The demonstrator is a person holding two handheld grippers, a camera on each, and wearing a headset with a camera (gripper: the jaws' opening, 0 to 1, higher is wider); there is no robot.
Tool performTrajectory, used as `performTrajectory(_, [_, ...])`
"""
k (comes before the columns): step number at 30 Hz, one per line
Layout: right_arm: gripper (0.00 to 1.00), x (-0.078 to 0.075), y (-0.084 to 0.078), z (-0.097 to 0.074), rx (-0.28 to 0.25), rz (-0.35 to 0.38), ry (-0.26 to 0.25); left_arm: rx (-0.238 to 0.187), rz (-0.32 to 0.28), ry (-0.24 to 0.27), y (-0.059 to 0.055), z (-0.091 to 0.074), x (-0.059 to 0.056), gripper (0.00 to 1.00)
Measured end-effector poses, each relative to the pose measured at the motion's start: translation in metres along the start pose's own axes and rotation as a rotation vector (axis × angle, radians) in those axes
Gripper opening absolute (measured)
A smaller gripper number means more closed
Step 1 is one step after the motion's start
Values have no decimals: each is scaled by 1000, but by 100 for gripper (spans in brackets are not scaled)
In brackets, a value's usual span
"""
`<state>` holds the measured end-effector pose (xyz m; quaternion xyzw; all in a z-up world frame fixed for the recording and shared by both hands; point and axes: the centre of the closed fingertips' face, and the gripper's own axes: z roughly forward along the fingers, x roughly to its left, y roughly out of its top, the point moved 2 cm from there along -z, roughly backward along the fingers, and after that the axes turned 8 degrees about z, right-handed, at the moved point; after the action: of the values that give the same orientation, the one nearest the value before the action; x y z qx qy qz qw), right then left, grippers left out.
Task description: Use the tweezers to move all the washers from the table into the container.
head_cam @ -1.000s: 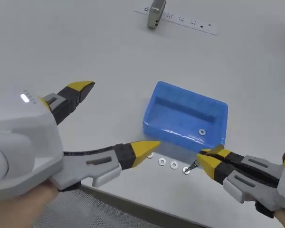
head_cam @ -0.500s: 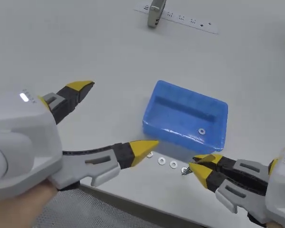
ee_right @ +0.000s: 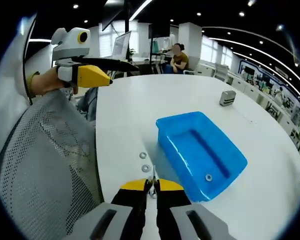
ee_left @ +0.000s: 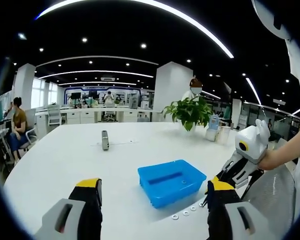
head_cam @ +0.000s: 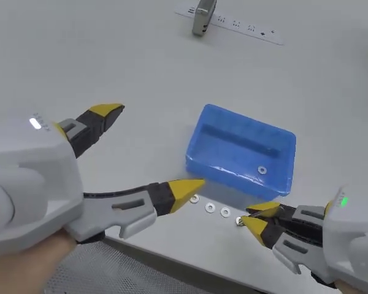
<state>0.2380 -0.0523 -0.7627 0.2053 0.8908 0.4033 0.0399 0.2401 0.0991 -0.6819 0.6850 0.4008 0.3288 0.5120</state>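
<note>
right gripper (head_cam: 257,216) clenched on thin metal tweezers (ee_right: 153,176), mostly hidden between jaws; left gripper (head_cam: 154,149) released, jaws wide apart.

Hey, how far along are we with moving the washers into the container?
Done: one washer lies in the blue container. In hand: the right gripper holds the tweezers at the row's end washer. Left: about four washers in a row on the table.

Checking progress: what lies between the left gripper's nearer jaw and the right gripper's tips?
A short row of washers on the white table, seen in the head view.
</note>
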Motion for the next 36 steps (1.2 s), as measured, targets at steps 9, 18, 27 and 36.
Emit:
performTrajectory(9, [3, -8, 48, -23, -90, 13, 18, -7, 6, -5, 1, 0, -1, 89])
performTrajectory(18, [3, -51, 66, -15, -128, 81, -65, -5, 10, -8, 1, 0, -2, 89])
performTrajectory(27, [3, -84, 51, 15, -57, 169, -86, -7, 7, -9, 2, 0, -2, 88])
performTrajectory(36, [3, -85, 42, 32, -21, 176, -75, -3, 4, -6, 1, 0, -1, 88])
